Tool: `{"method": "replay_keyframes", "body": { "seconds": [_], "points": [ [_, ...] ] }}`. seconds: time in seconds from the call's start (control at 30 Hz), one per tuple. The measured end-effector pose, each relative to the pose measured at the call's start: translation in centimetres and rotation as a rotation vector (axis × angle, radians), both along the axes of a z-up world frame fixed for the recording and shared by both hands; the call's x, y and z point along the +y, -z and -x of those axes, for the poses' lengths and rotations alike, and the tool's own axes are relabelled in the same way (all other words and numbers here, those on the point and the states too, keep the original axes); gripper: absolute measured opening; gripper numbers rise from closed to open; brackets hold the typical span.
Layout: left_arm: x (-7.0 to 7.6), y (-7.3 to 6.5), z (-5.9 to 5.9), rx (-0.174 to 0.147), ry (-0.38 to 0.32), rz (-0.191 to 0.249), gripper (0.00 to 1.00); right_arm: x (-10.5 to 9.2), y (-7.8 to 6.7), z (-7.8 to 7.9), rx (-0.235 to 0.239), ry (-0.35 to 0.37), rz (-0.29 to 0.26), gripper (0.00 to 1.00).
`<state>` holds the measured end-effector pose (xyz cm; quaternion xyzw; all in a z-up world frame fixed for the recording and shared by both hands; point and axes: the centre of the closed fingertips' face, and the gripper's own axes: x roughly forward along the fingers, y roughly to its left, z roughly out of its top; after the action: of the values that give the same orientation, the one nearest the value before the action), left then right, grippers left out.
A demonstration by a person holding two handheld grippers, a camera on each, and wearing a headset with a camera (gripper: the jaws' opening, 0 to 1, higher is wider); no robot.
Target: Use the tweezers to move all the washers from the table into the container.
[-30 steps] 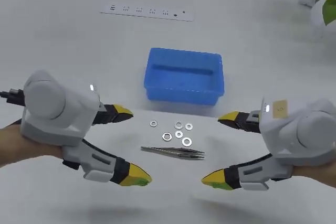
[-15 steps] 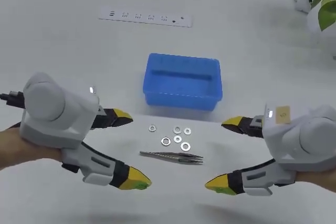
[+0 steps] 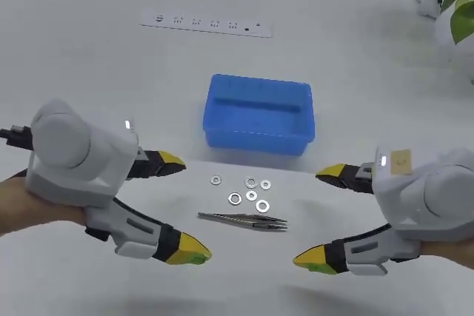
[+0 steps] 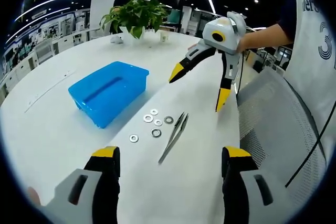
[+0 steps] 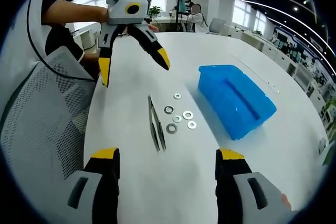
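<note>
Left gripper (image 3: 185, 206) and right gripper (image 3: 315, 217) hang spread wide, empty. Best pinch the tweezers (image 3: 243, 218) squarely mid-length, clear of the washers (image 3: 250, 192) just on their far side.

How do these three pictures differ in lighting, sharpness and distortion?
Head view: soft even light, faint shadows, washers and tweezers sharp, lines straight. Left gripper view: fisheye curves the table edge; bright ceiling spots against a dark ceiling. Right gripper view: same curving; box crisp.

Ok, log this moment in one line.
left gripper open | right gripper open | slim metal tweezers untouched | small metal washers on table | blue plastic container empty
</note>
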<state>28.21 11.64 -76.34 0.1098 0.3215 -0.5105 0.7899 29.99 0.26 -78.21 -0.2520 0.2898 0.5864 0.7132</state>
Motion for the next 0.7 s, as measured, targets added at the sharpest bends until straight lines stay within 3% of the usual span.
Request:
{"method": "replay_keyframes", "body": {
  "seconds": [0.2,0.23,0.27,0.3,0.4,0.57,0.7],
  "points": [
    [-0.4,0.6,0.2,-0.003,0.024,-0.016,0.81,0.8,-0.5,0.2,0.007,0.002,-0.028,0.71],
    [-0.6,0.8,0.4,0.002,0.035,-0.018,0.81,1.3,-0.7,0.3,-0.009,-0.012,-0.043,0.69],
    [-0.9,0.9,0.7,0.019,0.045,-0.01,0.81,2.3,-1.0,0.5,-0.055,-0.062,-0.066,0.67],
    [-1.2,1.1,1.0,0.031,0.054,-0.003,0.8,2.6,-1.0,0.7,-0.061,-0.077,-0.065,0.66],
    [-1.5,1.6,1.1,0.028,0.075,-0.019,0.79,3.7,-0.3,1.4,-0.01,-0.088,-0.044,0.64],
    [-1.6,2.1,0.8,0.009,0.09,-0.038,0.71,4.7,0.7,1.6,0.002,-0.132,-0.021,0.51],
    [-1.8,2.2,0.5,0.014,0.09,-0.027,0.69,5.3,0.9,1.6,0.008,-0.154,-0.017,0.49]
  ]
}}
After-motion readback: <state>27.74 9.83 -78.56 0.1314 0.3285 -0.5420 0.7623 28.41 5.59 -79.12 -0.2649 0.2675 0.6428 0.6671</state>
